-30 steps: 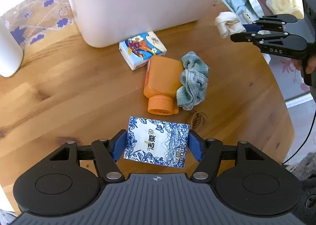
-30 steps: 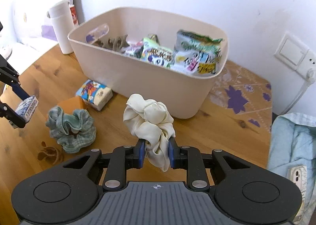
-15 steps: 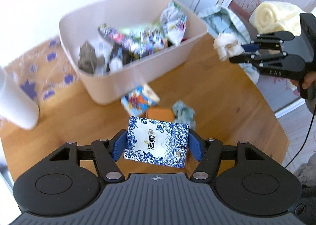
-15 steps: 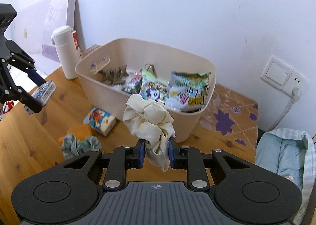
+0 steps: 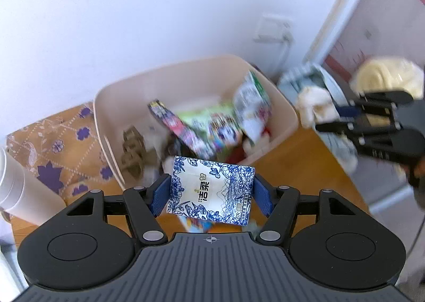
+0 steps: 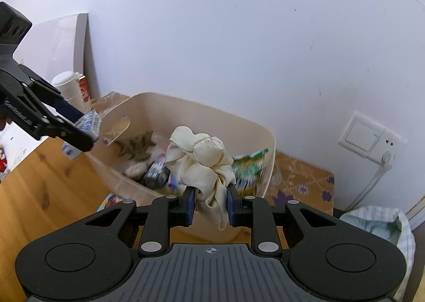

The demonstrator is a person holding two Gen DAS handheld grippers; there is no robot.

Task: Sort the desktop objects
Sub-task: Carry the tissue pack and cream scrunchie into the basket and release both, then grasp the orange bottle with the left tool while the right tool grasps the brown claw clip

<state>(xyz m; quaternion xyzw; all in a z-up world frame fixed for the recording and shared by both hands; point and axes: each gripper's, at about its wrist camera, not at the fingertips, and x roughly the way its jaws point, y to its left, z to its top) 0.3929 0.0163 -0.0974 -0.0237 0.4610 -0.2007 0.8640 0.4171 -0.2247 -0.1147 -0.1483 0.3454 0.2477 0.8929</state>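
My left gripper [image 5: 211, 193] is shut on a blue-and-white floral tissue pack [image 5: 212, 190] and holds it in the air at the near rim of the beige bin [image 5: 106, 126]. My right gripper [image 6: 209, 203] is shut on a cream scrunchie [image 6: 204, 158], raised in front of the same bin [image 6: 271, 148]. The bin holds snack packets [image 5: 249, 105] and brown pieces [image 5: 132, 148]. Each gripper shows in the other's view: the right gripper [image 5: 337, 116] at right, the left gripper [image 6: 90, 124] at left.
A white bottle [image 5: 16, 195] stands left of the bin on a patterned mat [image 5: 61, 142]. A colourful small box [image 6: 111, 201] lies on the wooden table [image 6: 39, 190] before the bin. A wall socket [image 6: 372, 137] and pale blue cloth [image 6: 382, 225] are at right.
Both grippers have risen from table height and tilted up toward the bin, each keeping its object. The orange bottle and green scrunchie have dropped out of view.
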